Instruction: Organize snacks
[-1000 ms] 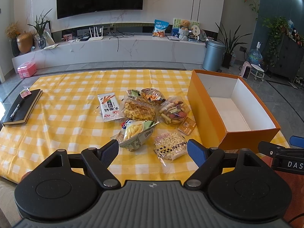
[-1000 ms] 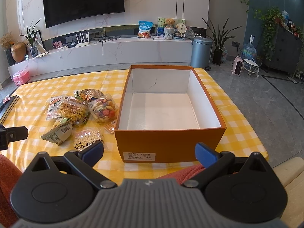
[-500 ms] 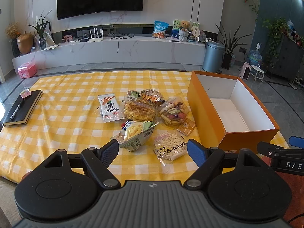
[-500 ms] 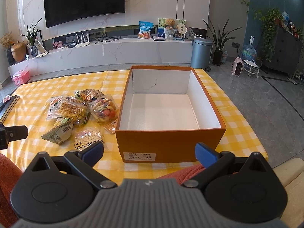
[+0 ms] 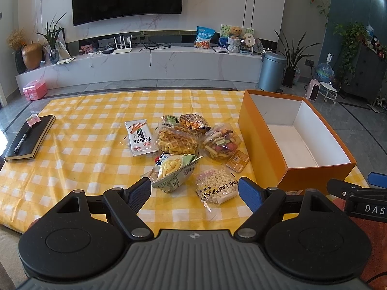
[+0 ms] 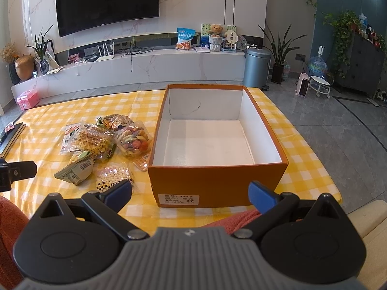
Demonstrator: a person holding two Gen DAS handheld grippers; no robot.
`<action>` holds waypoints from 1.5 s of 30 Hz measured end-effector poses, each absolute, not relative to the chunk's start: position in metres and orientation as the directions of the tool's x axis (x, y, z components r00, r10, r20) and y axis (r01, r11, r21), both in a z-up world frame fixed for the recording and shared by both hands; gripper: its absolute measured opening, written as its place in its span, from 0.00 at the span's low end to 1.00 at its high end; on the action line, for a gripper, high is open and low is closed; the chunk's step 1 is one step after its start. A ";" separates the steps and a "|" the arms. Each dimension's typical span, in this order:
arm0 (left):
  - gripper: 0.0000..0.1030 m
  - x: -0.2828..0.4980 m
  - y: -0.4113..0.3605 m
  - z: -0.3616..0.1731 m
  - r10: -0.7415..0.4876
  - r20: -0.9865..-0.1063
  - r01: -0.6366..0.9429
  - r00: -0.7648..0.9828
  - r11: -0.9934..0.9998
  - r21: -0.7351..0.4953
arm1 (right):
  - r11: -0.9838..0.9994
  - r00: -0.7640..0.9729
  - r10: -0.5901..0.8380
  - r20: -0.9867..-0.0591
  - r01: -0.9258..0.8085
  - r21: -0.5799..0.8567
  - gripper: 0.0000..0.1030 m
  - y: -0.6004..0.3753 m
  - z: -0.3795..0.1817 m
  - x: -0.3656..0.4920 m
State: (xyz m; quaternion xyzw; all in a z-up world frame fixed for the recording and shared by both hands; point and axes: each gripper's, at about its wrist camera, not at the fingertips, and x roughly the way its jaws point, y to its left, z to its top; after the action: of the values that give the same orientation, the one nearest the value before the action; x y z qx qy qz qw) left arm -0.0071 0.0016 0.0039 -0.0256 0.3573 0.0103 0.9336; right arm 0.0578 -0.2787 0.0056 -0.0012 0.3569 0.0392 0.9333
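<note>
Beside the orange box (image 6: 212, 181), clustered snack packets (image 5: 186, 149), perhaps overlapping; both grippers' jaws released.

Each hand-held gripper (image 5: 194, 191) has blue pads (image 5: 250, 194), black arms, grey ribbed housing.

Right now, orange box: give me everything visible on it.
The orange box is an open-topped, lidless rectangular carton, apparently cardboard, orange outside and white inside. It sits upright on the yellow checked tablecloth, to the right of the snack pile. Nothing is inside; the white floor shows faint creases and the far wall a thin dark scuff. A small white printed label is stuck low on the near wall. A small orange packet lies by its left side; contact is unclear. Neither gripper touches it.
</note>
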 end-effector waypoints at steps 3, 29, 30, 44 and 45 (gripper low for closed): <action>0.93 -0.006 0.001 0.005 0.003 -0.667 -0.039 0.745 0.998 -0.039 | 0.996 0.751 0.083 -0.655 -0.075 0.040 0.97 -0.278 0.006 0.058; 0.77 0.081 0.039 -0.037 -0.084 -0.748 0.177 0.658 0.983 0.045 | 0.894 0.701 0.386 -0.600 -0.445 0.056 0.53 -0.188 -0.043 0.143; 0.77 0.086 0.037 -0.043 -0.079 -0.762 0.186 0.643 0.981 0.055 | 0.889 0.690 0.392 -0.608 -0.455 0.057 0.53 -0.186 -0.046 0.150; 0.78 0.143 0.026 -0.108 0.042 -0.860 0.184 0.508 0.970 0.156 | 0.858 0.610 0.340 -0.715 -0.512 -0.029 0.54 -0.165 -0.080 0.225; 0.78 0.145 0.026 -0.110 0.053 -0.859 0.181 0.510 0.969 0.167 | 0.859 0.609 0.332 -0.721 -0.510 -0.036 0.57 -0.163 -0.082 0.228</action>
State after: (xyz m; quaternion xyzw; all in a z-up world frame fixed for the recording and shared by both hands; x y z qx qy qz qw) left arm 0.1451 0.0260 -0.1101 0.1183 0.4936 -0.0370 0.8608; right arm 0.2283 -0.1634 -0.0817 -0.1196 0.3735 0.2368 0.8889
